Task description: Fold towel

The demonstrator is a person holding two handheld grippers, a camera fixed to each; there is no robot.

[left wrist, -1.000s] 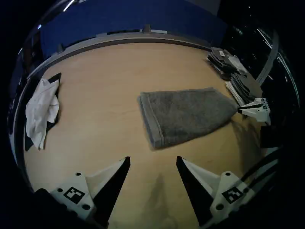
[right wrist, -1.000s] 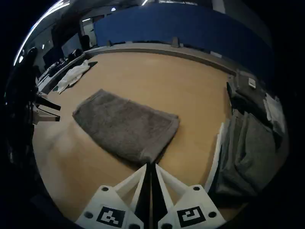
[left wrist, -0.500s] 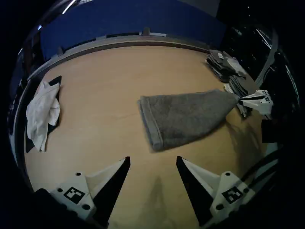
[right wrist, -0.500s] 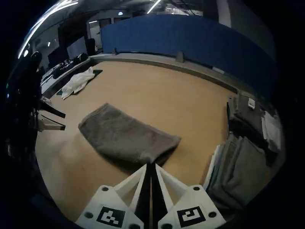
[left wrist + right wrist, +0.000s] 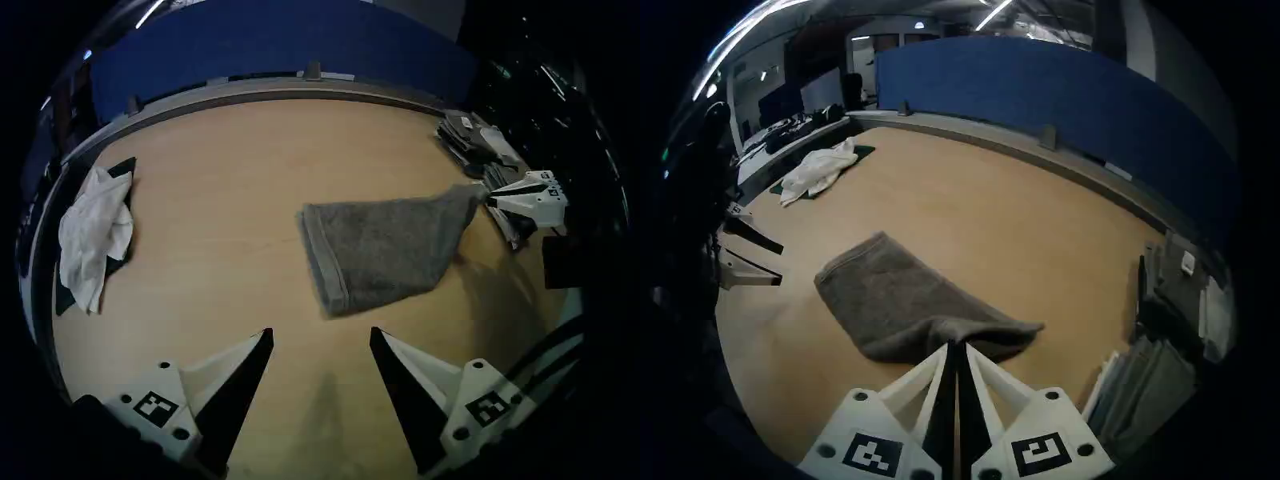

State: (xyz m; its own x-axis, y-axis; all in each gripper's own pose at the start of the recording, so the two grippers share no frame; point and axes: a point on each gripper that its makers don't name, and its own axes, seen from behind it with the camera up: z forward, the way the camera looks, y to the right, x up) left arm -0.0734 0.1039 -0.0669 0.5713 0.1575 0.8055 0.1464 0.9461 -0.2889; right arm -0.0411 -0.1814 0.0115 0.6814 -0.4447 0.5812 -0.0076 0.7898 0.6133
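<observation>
both views look down across the table (image 5: 240, 160), sharing the towel (image 5: 384, 248).

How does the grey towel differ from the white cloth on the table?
The grey towel is dark grey; the white cloth is pale. The grey towel lies folded mid-table, one corner pinched by the right gripper; the white cloth sits crumpled near the edge, untouched. Both rest on the wooden table.

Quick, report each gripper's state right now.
Left gripper: open, holding nothing, above the table.
Right gripper: shut on a corner of the grey towel.
</observation>
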